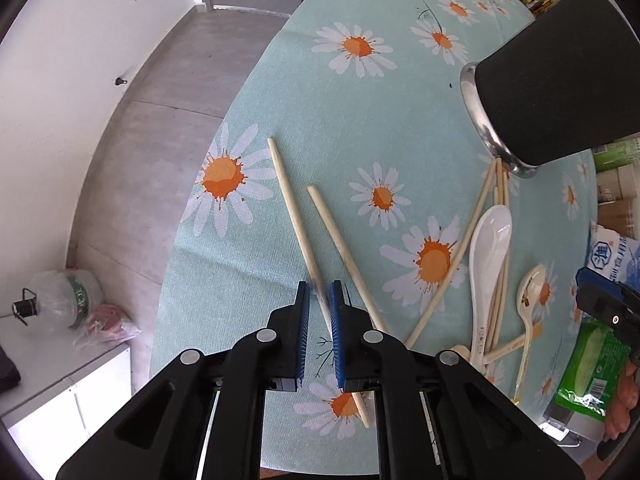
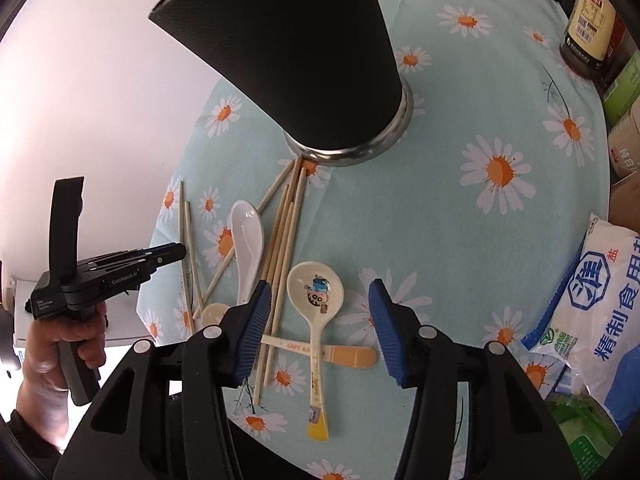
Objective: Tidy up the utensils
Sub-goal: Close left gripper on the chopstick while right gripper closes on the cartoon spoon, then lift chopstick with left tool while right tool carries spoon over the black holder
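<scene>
Home dining table, daisy tablecloth [image 1: 360, 120], salt bag [image 2: 600, 300], sauce bottles [image 2: 588, 28]

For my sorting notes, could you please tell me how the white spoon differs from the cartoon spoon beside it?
The white spoon is plain, while the cartoon spoon is cream with a printed figure and a yellow handle end. The white spoon lies left of the chopstick bundle; the cartoon spoon lies right of it, crossing another spoon's handle. Both lie bowl-up on the tablecloth.

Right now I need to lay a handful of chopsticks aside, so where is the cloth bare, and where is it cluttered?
Bare cloth lies right of the cartoon-printed ceramic spoon, bordered by the tall black holder with a steel base behind and the white salt bag to the right. Crowded: the pile of bamboo chopsticks and the white ceramic spoon in front of the holder.
</scene>
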The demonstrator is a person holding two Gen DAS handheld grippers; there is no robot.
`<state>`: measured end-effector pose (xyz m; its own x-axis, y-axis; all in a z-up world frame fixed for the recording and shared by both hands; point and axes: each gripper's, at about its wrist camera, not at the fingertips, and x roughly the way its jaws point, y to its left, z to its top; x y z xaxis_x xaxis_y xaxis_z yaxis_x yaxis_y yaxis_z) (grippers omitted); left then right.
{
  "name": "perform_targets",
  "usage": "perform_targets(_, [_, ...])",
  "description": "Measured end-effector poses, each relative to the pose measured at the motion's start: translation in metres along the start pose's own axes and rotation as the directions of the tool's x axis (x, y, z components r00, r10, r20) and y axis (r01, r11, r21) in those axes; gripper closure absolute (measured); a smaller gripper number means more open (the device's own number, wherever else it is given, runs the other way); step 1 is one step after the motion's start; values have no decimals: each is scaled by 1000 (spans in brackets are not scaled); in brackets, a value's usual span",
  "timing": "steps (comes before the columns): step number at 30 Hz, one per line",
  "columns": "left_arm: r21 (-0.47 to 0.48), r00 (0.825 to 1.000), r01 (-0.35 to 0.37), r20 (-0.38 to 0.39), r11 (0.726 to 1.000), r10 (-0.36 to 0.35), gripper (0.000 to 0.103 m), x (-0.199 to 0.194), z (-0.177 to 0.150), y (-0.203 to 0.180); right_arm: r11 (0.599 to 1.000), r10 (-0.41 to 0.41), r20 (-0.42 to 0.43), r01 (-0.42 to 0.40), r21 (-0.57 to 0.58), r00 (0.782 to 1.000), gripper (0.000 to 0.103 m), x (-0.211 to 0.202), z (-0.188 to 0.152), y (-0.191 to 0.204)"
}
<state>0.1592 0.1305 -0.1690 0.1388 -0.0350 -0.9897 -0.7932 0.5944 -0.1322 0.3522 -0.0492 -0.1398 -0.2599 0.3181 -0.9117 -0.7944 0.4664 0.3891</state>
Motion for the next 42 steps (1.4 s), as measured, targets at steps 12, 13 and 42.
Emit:
perform_targets(12, [-74,1000,-2,18,997,3,99,-1,-2,1,1000,-15,-71,14,-2,997,67,28,1,-7])
perform_targets(13, [-85,1000,11,19,996,-10,99,-1,-3,4,1000,-21,-76,21,-6,997,68,31,2,-7])
perform_targets(42, [9,975,199,94,980,-199,99,-23,-9,23,996,-54,-51,50,-70,997,99,52,-15,18])
